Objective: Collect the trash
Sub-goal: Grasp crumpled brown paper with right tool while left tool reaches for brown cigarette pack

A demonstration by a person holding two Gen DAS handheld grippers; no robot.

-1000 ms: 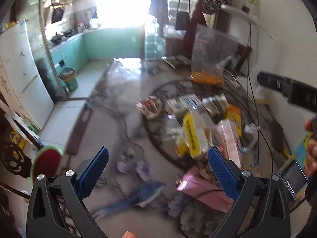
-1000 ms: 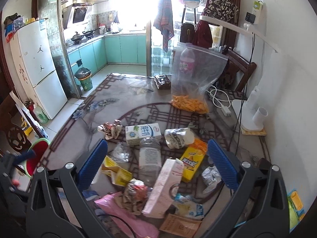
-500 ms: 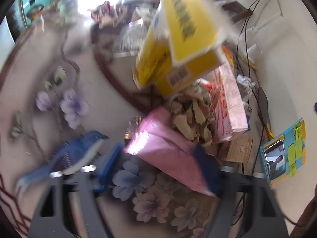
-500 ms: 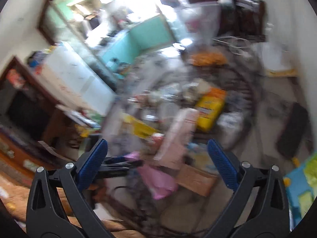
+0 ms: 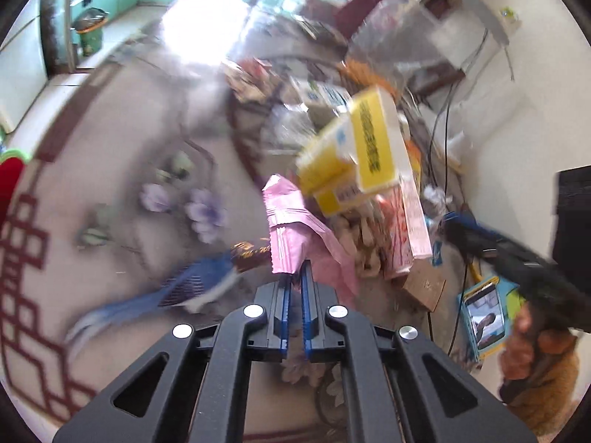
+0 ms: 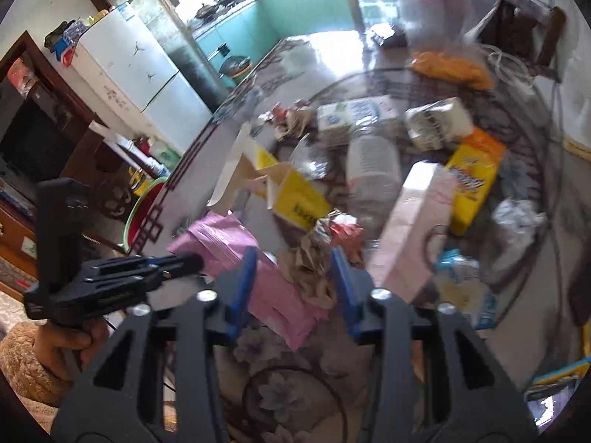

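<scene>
One thin corner of the pink bag (image 5: 291,229) sits in my left gripper (image 5: 295,277)'s clenched jaws and may slip; my right gripper (image 6: 293,258)'s jaws are released.

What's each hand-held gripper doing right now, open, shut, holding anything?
Left hand-held gripper: shut on the pink wrapper.
Right hand-held gripper: open, holding nothing, fingers on either side of crumpled paper.

Pink wrapper (image 5: 291,236), yellow box (image 5: 354,158), blue-padded left claw (image 5: 295,280).
</scene>
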